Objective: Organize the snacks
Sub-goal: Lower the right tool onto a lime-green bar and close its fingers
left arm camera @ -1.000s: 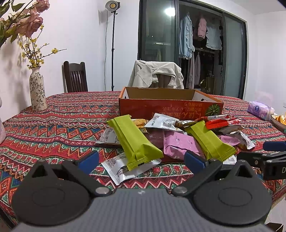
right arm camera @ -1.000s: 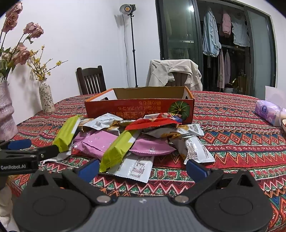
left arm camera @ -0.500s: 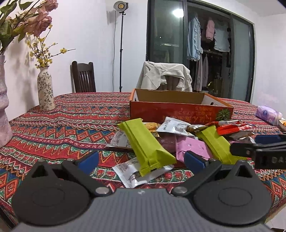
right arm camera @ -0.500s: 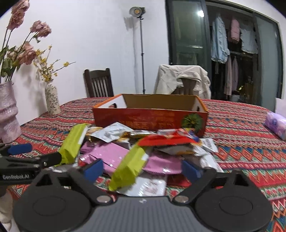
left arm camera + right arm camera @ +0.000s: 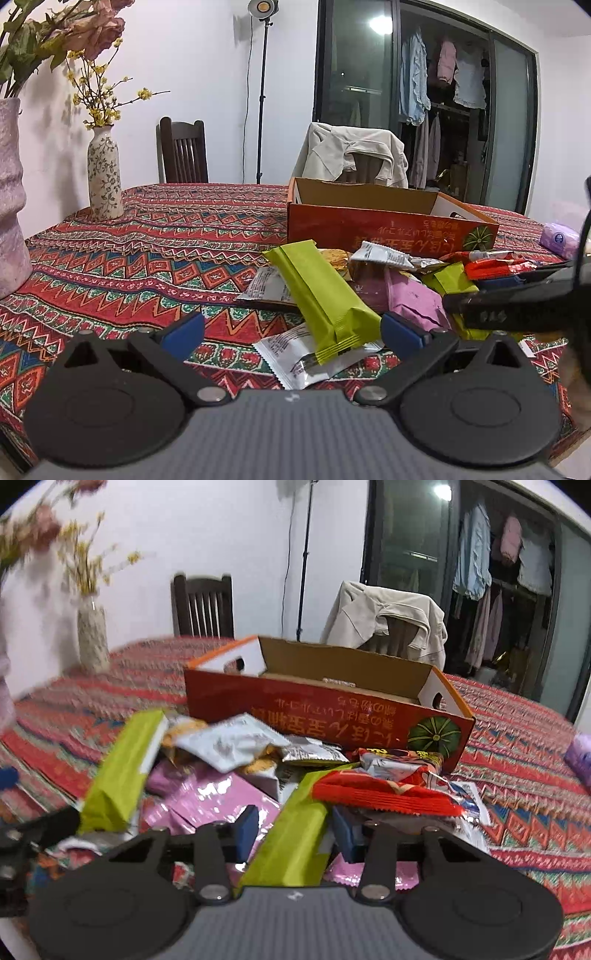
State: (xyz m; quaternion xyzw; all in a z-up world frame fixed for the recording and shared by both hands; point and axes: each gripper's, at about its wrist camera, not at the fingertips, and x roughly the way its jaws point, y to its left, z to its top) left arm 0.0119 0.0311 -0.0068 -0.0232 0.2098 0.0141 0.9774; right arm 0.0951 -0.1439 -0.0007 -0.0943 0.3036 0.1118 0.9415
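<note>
Green snack bar [image 5: 295, 834] lies lengthwise between closing right gripper [image 5: 293, 829] fingers.

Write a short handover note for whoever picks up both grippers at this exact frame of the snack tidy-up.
Right gripper: closing around a green snack bar in the snack pile; pads not clearly pressing yet.
Left gripper: open, empty, poised at the near edge of the pile beside another green bar.
Things: snack packets lie heaped on the tablecloth in front of the cardboard box.
Done: nothing visible inside the box from these angles.
Left: finish the grasp, put that bar in the box, then the remaining packets.
</note>
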